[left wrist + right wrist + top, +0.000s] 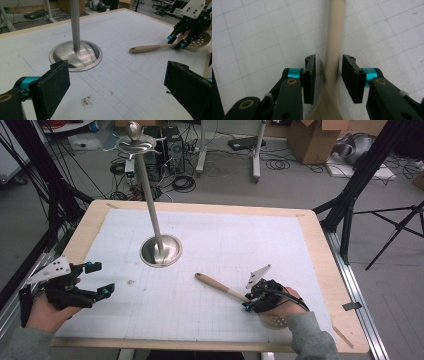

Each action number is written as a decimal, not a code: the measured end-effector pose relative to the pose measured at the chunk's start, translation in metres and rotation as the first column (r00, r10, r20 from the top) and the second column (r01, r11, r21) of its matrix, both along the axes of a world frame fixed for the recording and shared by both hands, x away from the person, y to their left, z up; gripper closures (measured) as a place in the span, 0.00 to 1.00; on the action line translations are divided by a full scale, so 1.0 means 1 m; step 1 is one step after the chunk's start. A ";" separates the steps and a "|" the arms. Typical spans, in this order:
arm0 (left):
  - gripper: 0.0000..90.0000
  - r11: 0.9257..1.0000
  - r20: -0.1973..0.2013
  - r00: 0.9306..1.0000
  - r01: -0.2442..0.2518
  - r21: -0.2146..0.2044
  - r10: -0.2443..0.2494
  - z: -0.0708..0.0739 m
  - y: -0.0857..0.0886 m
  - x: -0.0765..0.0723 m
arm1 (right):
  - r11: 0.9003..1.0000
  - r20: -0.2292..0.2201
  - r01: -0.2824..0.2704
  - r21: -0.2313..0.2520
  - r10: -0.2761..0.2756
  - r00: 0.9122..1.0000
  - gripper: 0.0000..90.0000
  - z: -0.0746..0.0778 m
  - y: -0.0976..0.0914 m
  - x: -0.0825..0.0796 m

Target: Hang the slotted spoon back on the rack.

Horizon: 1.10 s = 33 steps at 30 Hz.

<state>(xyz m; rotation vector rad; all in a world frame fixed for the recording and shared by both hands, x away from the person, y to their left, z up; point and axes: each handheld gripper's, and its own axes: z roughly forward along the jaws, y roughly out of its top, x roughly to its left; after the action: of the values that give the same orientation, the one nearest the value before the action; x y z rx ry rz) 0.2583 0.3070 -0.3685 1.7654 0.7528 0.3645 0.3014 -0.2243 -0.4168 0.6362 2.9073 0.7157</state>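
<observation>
Jaws of the right gripper [327, 80] stand narrow on either side of the slotted spoon's [225, 290] pale wooden handle, just above the place where it widens toward the head; a thin gap shows between each pad and the wood, so nothing is clamped. The spoon lies flat on the worktop's [320, 250] white gridded mat [225, 245], its handle end with a small hole pointing toward the middle of the mat and its perforated head tucked under the right hand [287, 307] near the front right edge. In the left gripper view that gripper [178, 43] bends down over the neck of the spoon [147, 48], its blue-tipped jaws astride it.

The left gripper [117, 87] hovers above the mat at the front left with its jaws wide apart and nothing between them. In the high view it [100, 280] sits in the left hand [47, 310], pointing toward the right.

A steel stand [160, 251] with a round dished base rises from the mat well behind the spoon, its pole topped by curved hooks. Small dark specks mark the mat near the left gripper.
</observation>
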 end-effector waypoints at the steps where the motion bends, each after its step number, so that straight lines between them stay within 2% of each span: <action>1: 0.08 1.000 0.001 1.000 0.000 0.001 0.000 0.000 0.000 0.000 | 1.000 0.001 0.000 -0.002 0.000 1.000 0.73 0.000 0.000 0.000; 6: 0.08 1.000 0.002 1.000 0.002 0.000 -0.002 0.000 0.000 0.000 | 1.000 -0.003 0.008 -0.007 -0.008 1.000 0.83 0.000 -0.001 0.001; 14: 0.08 1.000 0.000 1.000 0.002 -0.001 -0.002 0.000 -0.001 0.000 | 0.999 -0.017 0.040 0.002 -0.039 0.999 0.86 0.000 -0.001 0.001; 20: 0.08 1.000 -0.002 1.000 0.001 0.000 -0.001 -0.001 0.000 0.000 | 1.000 0.005 0.024 0.008 -0.024 1.000 0.87 0.000 -0.002 0.001; 23: 0.08 1.000 -0.002 1.000 -0.001 0.000 0.001 -0.001 0.000 0.000 | 0.999 0.029 0.035 0.011 -0.035 0.999 0.87 0.001 -0.005 0.001; 28: 0.08 1.000 -0.003 1.000 -0.001 0.000 0.001 -0.002 -0.001 -0.001 | 0.998 0.049 0.051 0.041 -0.053 0.997 0.87 0.004 -0.009 0.002; 33: 0.08 1.000 -0.009 1.000 0.005 0.003 -0.005 -0.005 -0.001 -0.002 | 0.994 0.061 0.065 0.093 -0.071 0.996 0.87 0.010 -0.011 0.003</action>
<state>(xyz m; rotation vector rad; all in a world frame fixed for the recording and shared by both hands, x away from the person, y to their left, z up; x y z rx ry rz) 0.2566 0.3060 -0.3730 1.7726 0.7550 0.3546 0.3044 -0.2348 -0.4066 0.7042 2.7939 0.8473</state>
